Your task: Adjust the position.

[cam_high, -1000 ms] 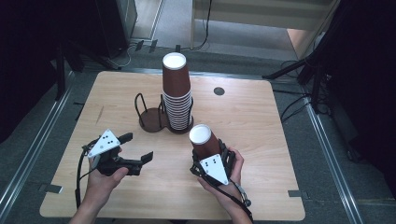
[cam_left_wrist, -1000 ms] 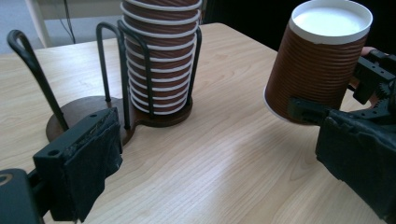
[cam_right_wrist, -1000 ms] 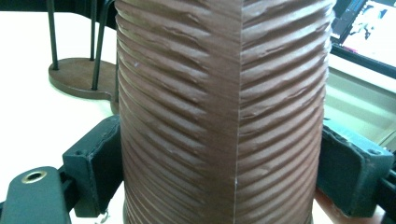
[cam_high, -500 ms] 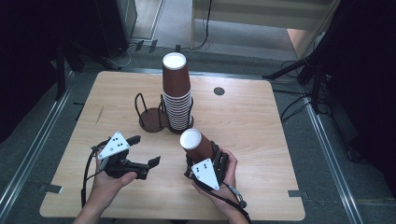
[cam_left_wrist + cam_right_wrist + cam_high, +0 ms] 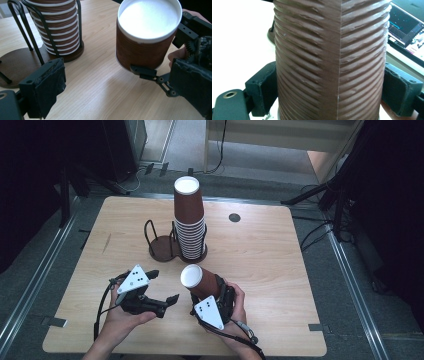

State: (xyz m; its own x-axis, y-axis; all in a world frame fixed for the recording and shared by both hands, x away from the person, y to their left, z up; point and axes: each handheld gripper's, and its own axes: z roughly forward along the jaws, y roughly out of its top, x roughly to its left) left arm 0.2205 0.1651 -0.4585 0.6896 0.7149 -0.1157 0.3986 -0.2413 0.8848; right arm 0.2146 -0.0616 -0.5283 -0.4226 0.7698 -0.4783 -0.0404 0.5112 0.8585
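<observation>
1. At the left of the high view, the left gripper (image 5: 159,292) is held low over the near part of the wooden table (image 5: 270,250). Its jaws stand wide apart with nothing between them, and they point toward the right hand's side.
2. Behind it, near the table's middle, a dark wire cup holder (image 5: 162,245) has two round bases. The left base looks bare.
3. On the holder's right base stands a tall stack of brown ribbed paper cups (image 5: 190,222), upside down with the white bottom uppermost. In the left gripper view the wire loops pass in front of the stack.
4. Just right of the left gripper, the right gripper (image 5: 212,295) is clamped on a single brown paper cup (image 5: 200,282). The cup is tilted, with its white bottom facing up and toward the left.
5. In the right gripper view both black jaws press on the cup's ribbed wall, one on each side.
6. In the left gripper view the cup hangs above the table, though whether its lower rim touches the wood is hard to tell.
7. Farther right, a small dark round disc (image 5: 234,217) sits in the tabletop.
</observation>
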